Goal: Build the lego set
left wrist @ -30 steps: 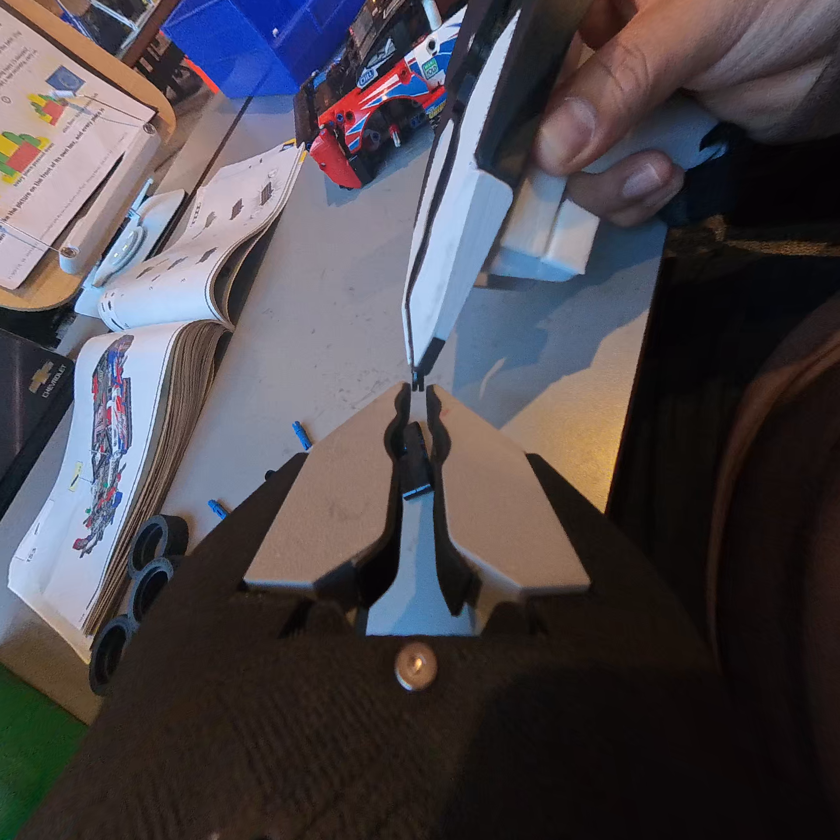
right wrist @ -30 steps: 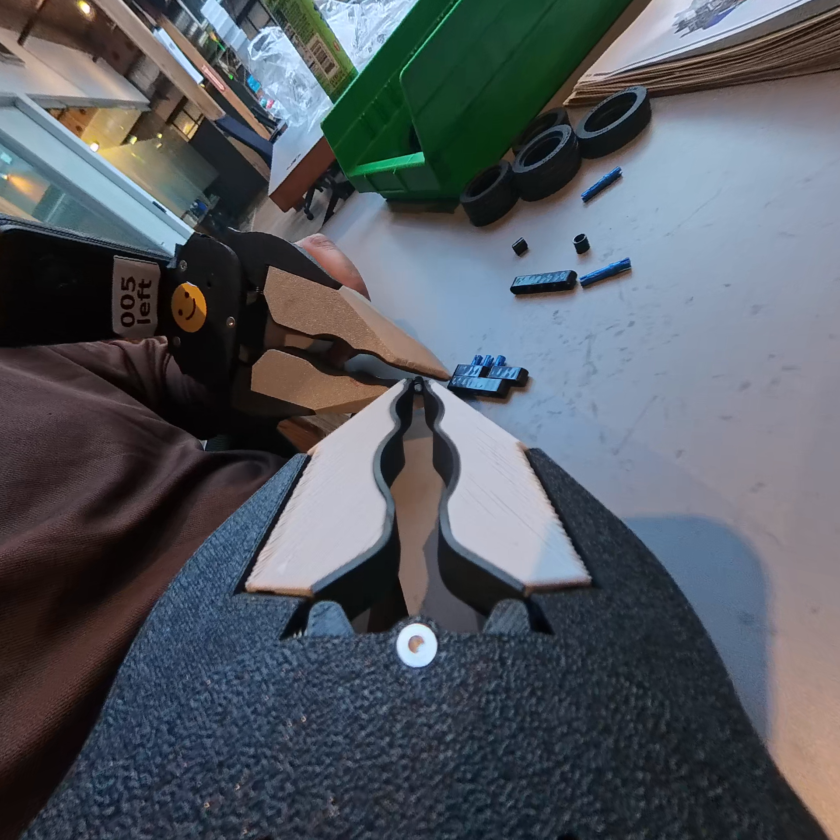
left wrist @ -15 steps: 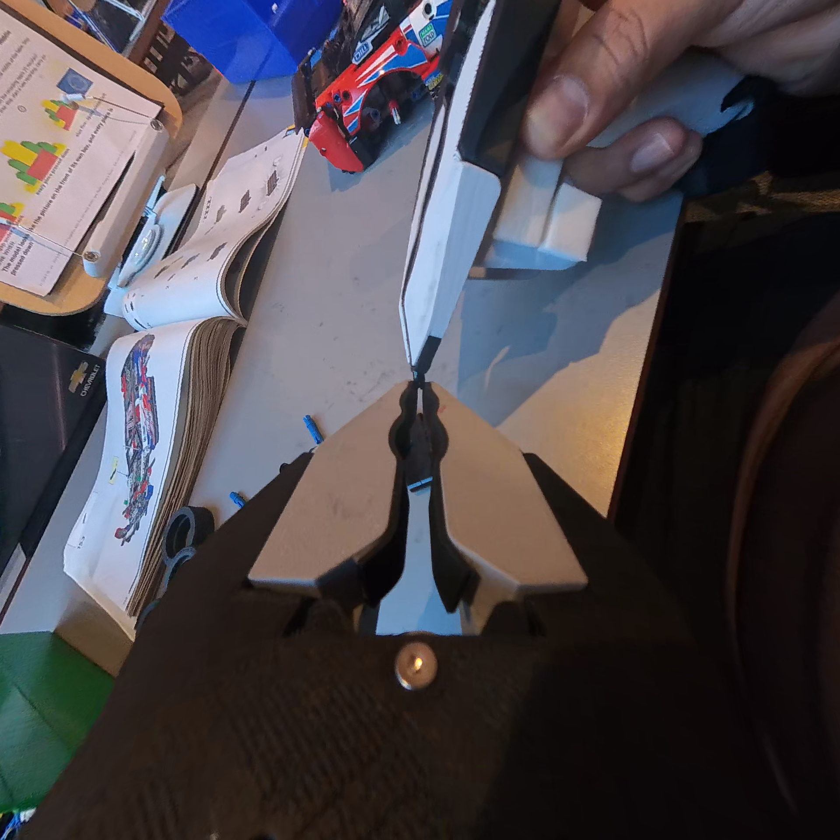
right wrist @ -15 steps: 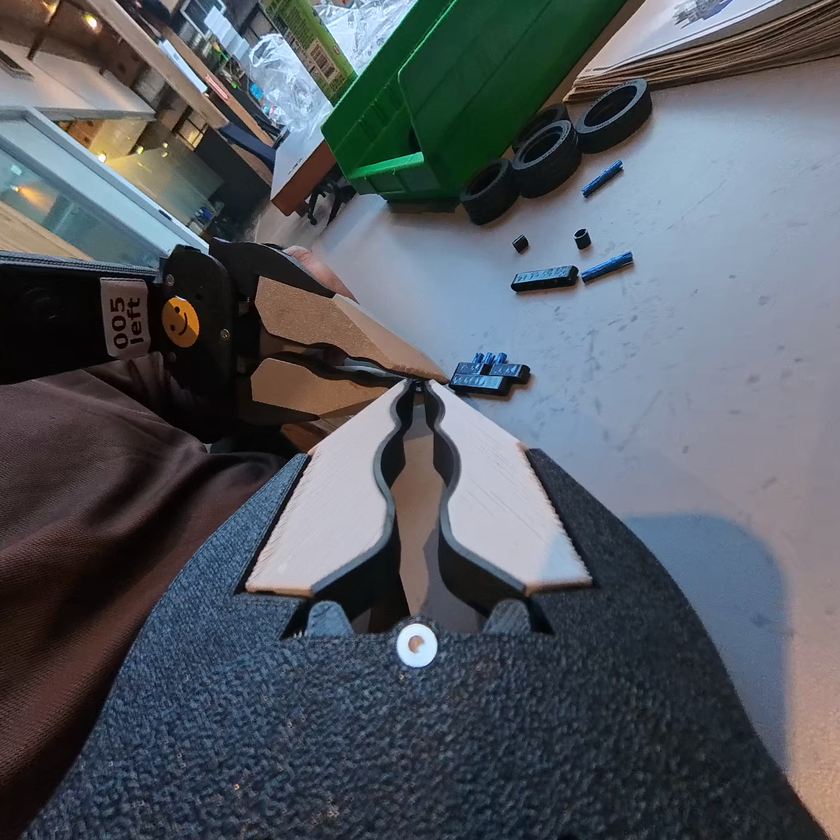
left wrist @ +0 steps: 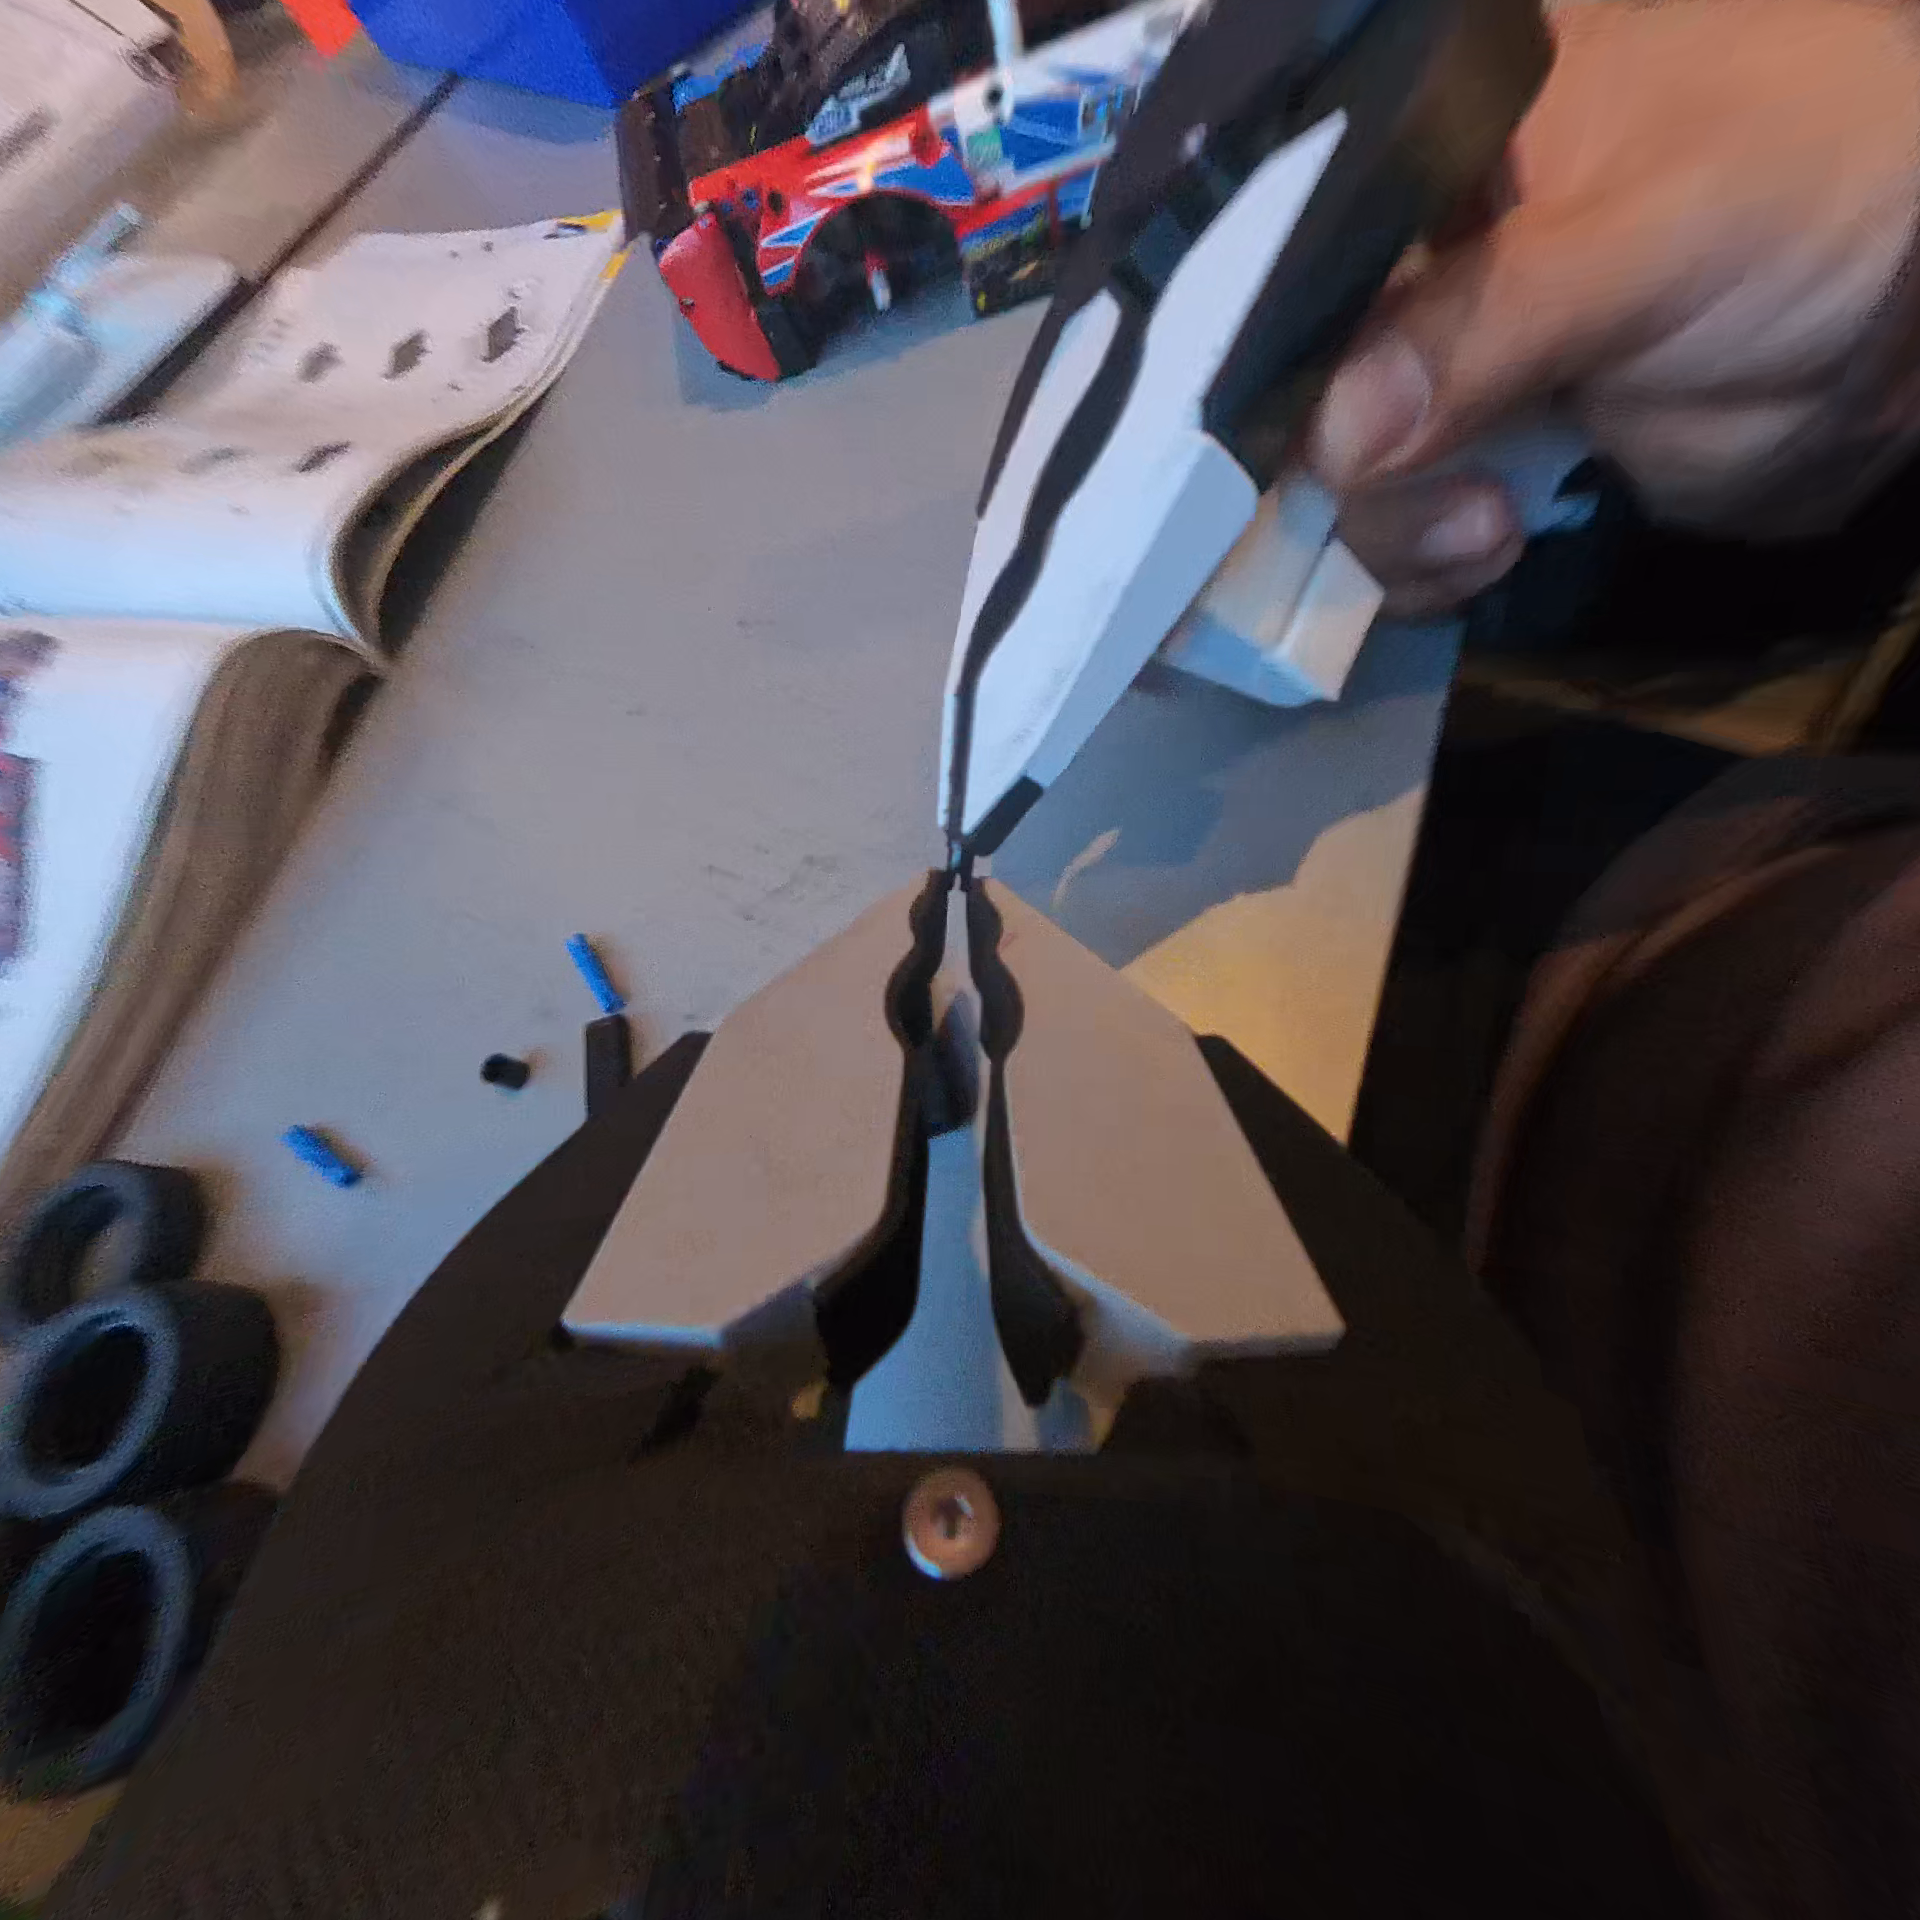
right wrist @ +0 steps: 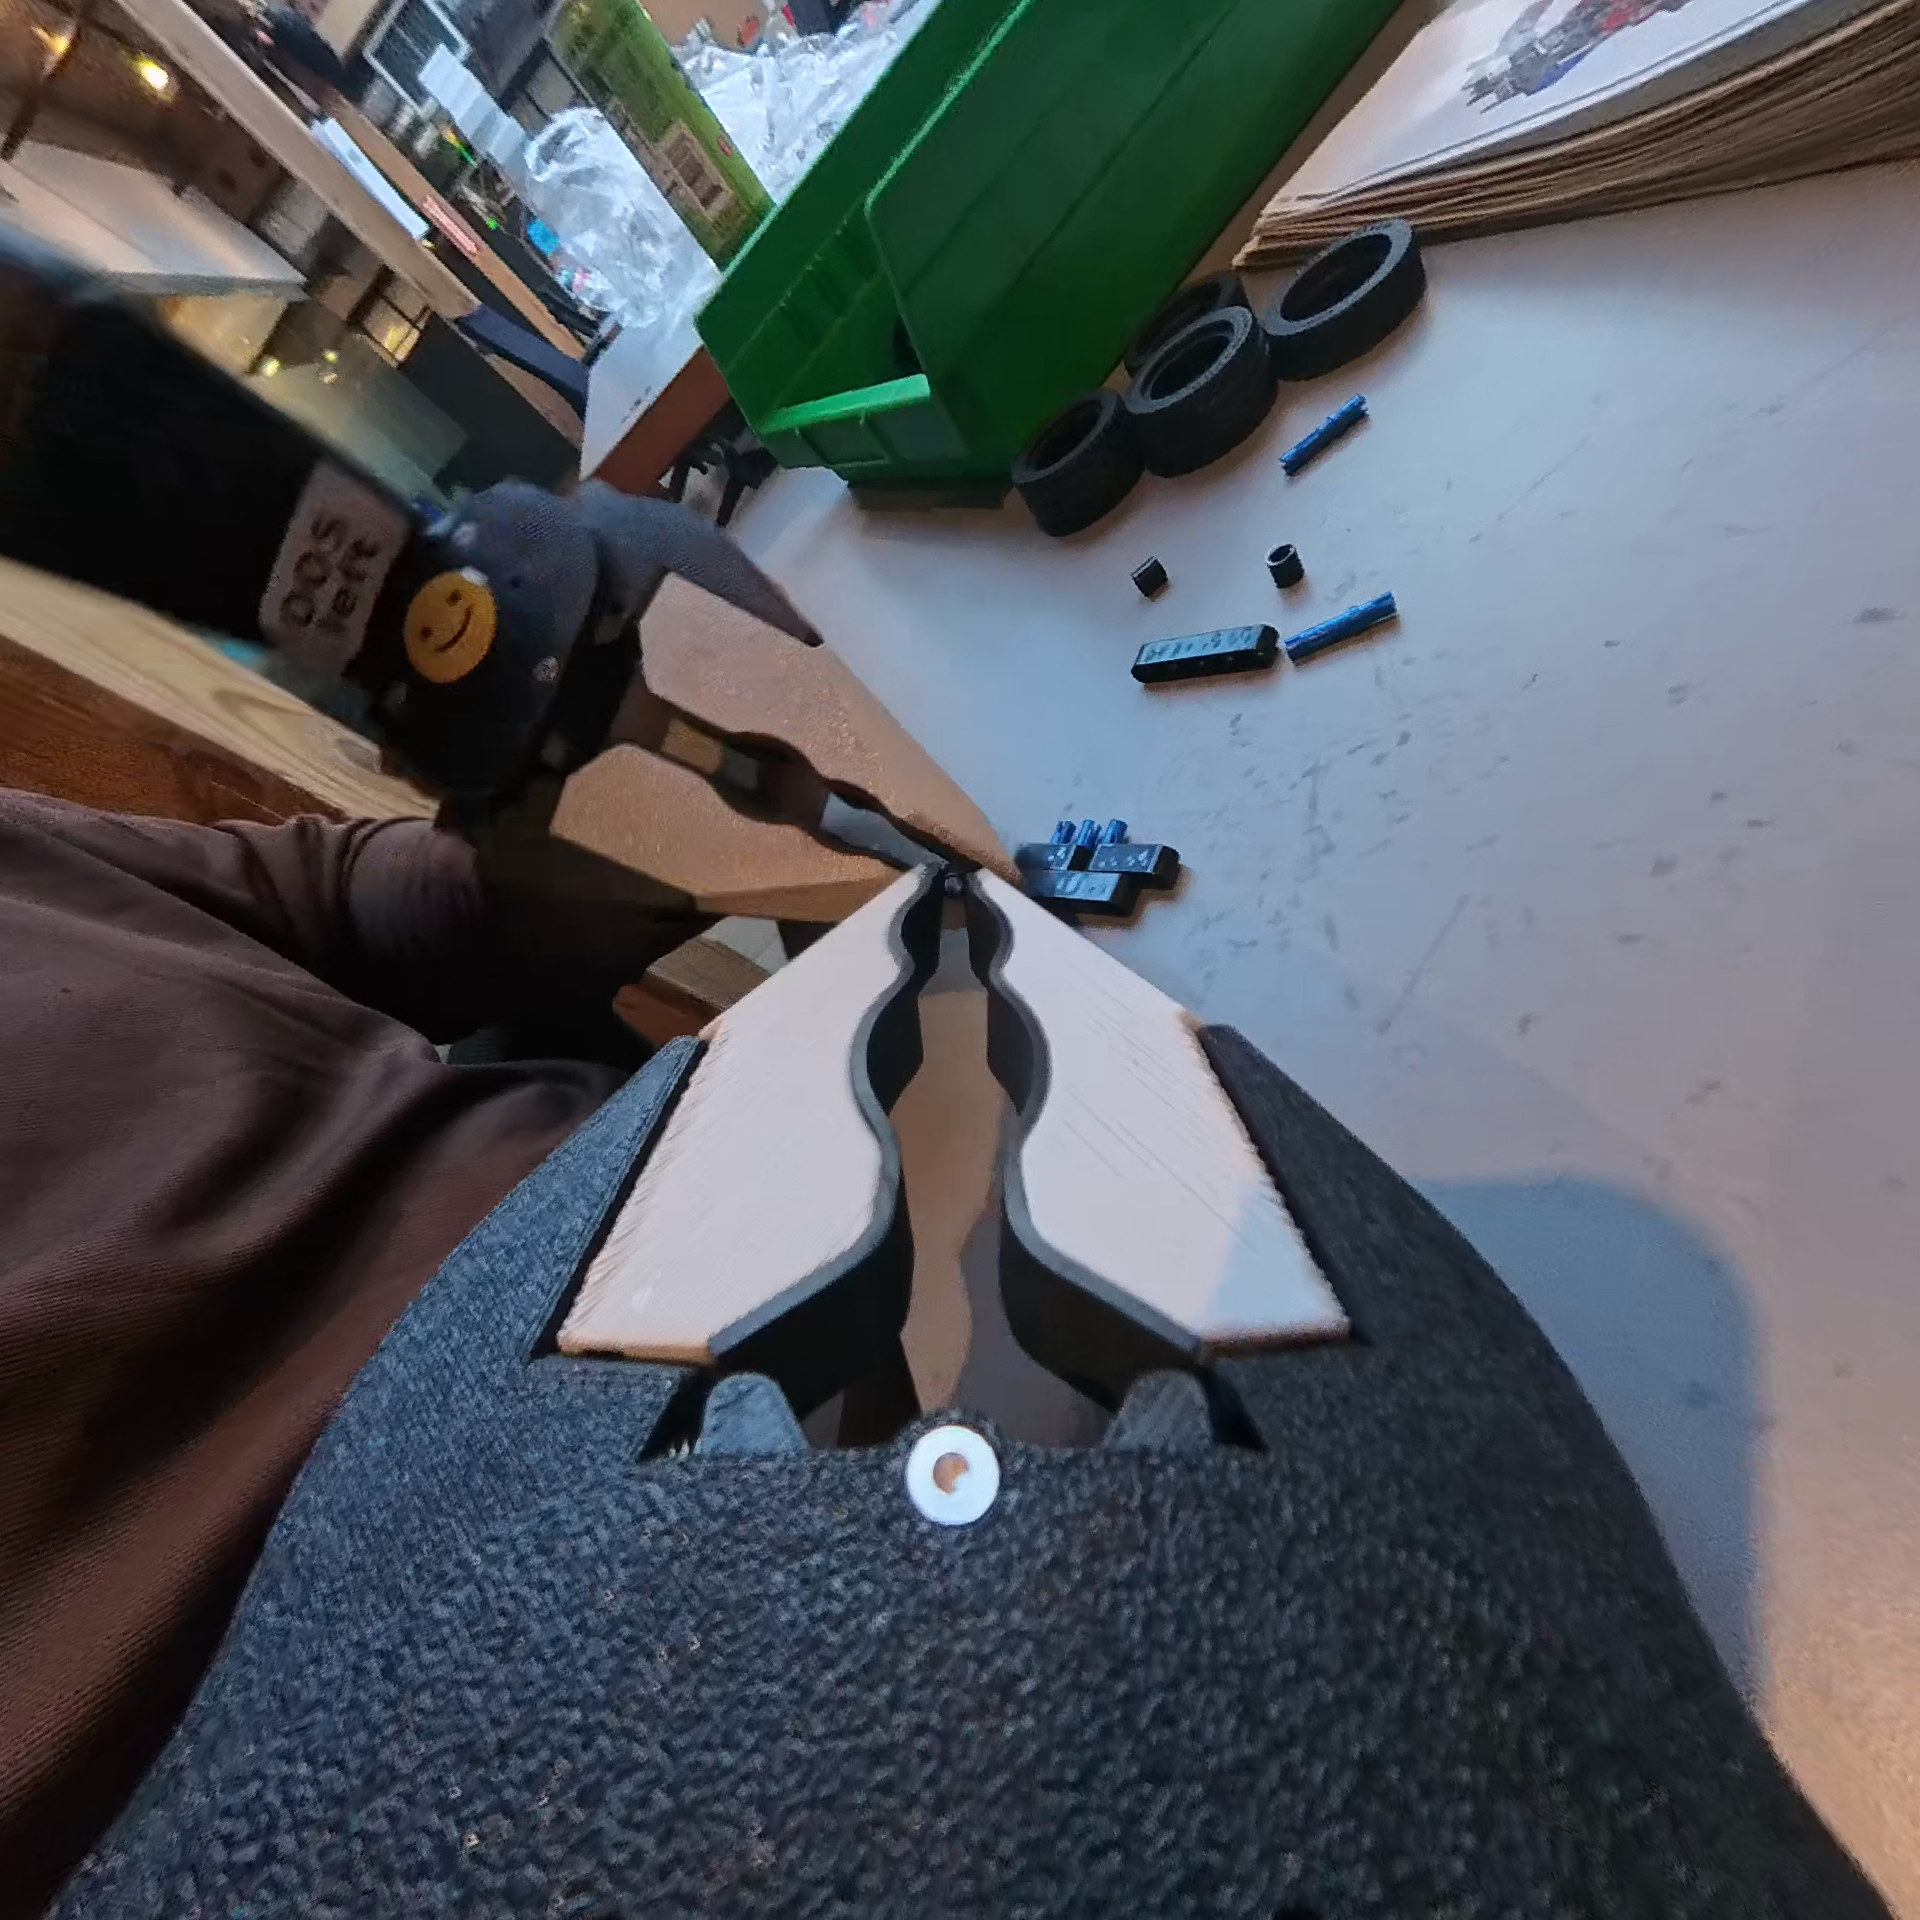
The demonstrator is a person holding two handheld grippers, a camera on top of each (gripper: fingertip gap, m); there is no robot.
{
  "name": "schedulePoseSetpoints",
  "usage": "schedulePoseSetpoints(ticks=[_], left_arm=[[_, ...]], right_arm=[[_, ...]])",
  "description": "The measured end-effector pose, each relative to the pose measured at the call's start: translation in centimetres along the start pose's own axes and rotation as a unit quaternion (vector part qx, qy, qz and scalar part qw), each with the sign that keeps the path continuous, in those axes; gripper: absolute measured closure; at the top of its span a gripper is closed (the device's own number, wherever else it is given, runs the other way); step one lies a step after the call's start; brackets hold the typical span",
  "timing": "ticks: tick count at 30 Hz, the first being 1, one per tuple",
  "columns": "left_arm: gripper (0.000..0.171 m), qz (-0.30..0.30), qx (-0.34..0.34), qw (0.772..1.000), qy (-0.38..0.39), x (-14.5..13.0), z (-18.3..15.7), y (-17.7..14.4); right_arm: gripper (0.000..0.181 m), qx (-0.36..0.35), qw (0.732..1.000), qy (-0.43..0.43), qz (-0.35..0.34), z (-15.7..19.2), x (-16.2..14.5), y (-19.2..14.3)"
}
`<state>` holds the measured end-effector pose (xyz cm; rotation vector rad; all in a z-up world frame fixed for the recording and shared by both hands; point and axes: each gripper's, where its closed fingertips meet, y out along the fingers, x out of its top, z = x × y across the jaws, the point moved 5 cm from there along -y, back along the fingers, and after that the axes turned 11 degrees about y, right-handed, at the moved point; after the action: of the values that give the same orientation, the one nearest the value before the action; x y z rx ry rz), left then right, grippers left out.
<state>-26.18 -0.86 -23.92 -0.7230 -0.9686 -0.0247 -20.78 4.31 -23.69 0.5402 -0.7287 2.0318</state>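
Observation:
My left gripper [left wrist: 956,883] and right gripper [right wrist: 951,883] meet tip to tip above the near edge of the grey table [left wrist: 675,675]. A small black pin [right wrist: 952,883] sits pinched at the tips where they meet. In the left wrist view the right gripper [left wrist: 961,831] comes down from above, held by a hand [left wrist: 1662,312]. In the right wrist view the left gripper [right wrist: 971,868] reaches in from the left. Both look shut. A dark piece [left wrist: 940,1081] shows through the left fingers' gap; I cannot tell whether it is held. A black beam assembly with blue pins [right wrist: 1101,873] lies just beyond the tips.
A red, blue and white lego car [left wrist: 883,208] stands at the back. An open instruction book [left wrist: 260,468] lies to the left. Three black tyres [right wrist: 1205,384], a black beam [right wrist: 1205,655], blue pins [right wrist: 1340,623] and small black bushes [right wrist: 1285,564] lie scattered. A green bin [right wrist: 987,260] stands beyond. The grippers are tip to tip, or close to it.
The left gripper's tips have narrowed from a small gap to shut against the pin. The left gripper has swung, so the left wrist view is blurred. The right gripper has stayed in place.

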Motion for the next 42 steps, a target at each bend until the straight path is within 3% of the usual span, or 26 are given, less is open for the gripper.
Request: schedulePoseSetpoints(ticks=[6, 11, 13, 16, 21, 24, 26, 28, 32, 35, 42], left_arm=[[0.161, 0.066, -0.020, 0.996, -0.050, -2.8, 2.9, -2.4], [0.140, 0.116, -0.099, 0.987, -0.054, -3.9, 2.3, -1.8], [0.148, 0.145, -0.123, 0.981, -0.041, -4.3, 1.5, -1.3], [0.163, 0.138, -0.132, 0.980, -0.049, -3.6, 0.5, -0.8], [0.158, 0.150, -0.125, 0.981, -0.019, -3.0, -0.8, -1.1], [0.139, 0.161, -0.101, 0.982, 0.012, -2.8, 0.6, -0.9], [0.122, 0.157, -0.129, 0.979, 0.020, -2.2, 0.9, -0.5], [0.119, 0.141, -0.146, 0.978, 0.055, -1.7, 1.2, -0.1], [0.116, 0.108, -0.234, 0.955, 0.147, -1.1, 1.2, -0.4], [0.121, 0.129, -0.268, 0.926, 0.231, -1.4, 2.7, -0.3], [0.121, 0.161, -0.344, 0.887, 0.264, -1.0, 3.5, 1.8]], right_arm=[[0.178, -0.011, 0.999, -0.026, -0.020, -0.3, 1.0, -2.0], [0.177, -0.028, 0.998, -0.063, 0.004, -0.2, 0.3, -2.2], [0.177, -0.053, 0.994, -0.093, 0.023, -0.1, -0.2, -1.9], [0.177, -0.078, 0.988, -0.126, 0.040, 0.1, -0.9, -1.7], [0.177, -0.072, 0.990, -0.121, 0.030, 0.3, -1.3, -2.9], [0.177, -0.069, 0.990, -0.117, 0.023, 0.3, -1.3, -3.7], [0.177, -0.065, 0.991, -0.115, 0.020, 0.4, -1.3, -3.9], [0.177, -0.062, 0.991, -0.118, 0.019, 0.6, -1.3, -4.0], [0.177, -0.054, 0.991, -0.121, 0.022, 1.0, -1.6, -4.1], [0.177, -0.035, 0.993, -0.110, 0.026, 1.1, -1.7, -4.0], [0.177, -0.035, 0.993, -0.111, 0.028, 1.0, -1.8, -4.1]])
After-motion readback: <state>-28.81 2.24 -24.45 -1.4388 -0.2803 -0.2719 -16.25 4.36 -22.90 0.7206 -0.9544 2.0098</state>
